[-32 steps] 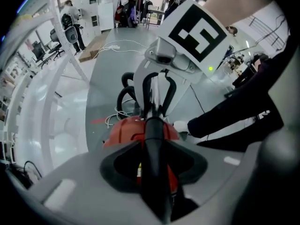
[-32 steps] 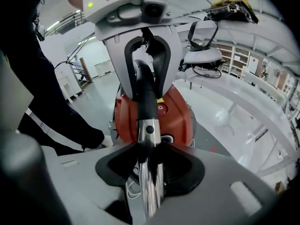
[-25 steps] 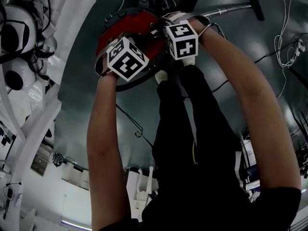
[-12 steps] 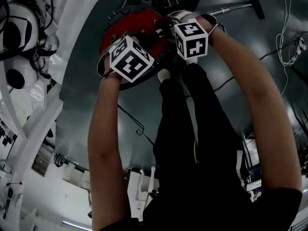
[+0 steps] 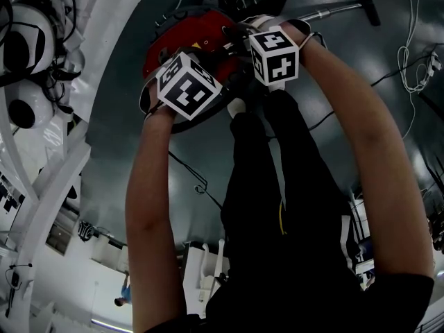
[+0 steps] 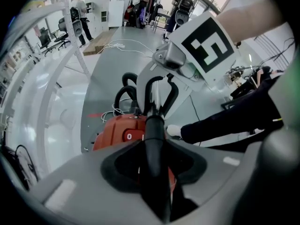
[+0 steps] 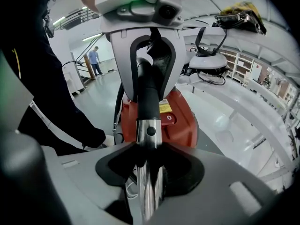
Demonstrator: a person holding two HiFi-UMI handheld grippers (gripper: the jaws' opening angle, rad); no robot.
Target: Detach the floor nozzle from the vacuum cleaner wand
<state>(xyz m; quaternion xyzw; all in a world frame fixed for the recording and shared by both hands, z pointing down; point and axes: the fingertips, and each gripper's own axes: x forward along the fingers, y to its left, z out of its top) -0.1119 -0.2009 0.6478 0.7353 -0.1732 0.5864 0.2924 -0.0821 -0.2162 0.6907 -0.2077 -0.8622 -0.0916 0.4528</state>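
Left gripper [image 6: 154, 163] is clamped on the black hose handle [image 6: 153, 125], pointing steeply down. Directly below both tools is the red canister [image 5: 201, 33], sitting on the floor [image 5: 326, 68].

Right gripper [image 7: 149, 168] is closed on the chrome wand [image 7: 149, 196], just below the joint with the black handle. The round catch button [image 7: 149, 131] sits just above its jaws. Both tools are on the same tube line, close together.

Floor nozzle [image 5: 365, 4] is at the wand's far end, lying on the floor toward the top right of the head view. It's well clear of the canister and both grippers, so neither tool is at the joint that matters yet.

Handling, my read:
- The wand is stiff polished metal, slippery under the pads, so grip it square and firm close to the nozzle socket.
- The nozzle looks like light rigid plastic. Hold it by the neck collar, not the wide foot.
- The joint is probably a friction or latch fit, so pull straight along the tube with a slight twist.
- No bending loads on the neck pivot.
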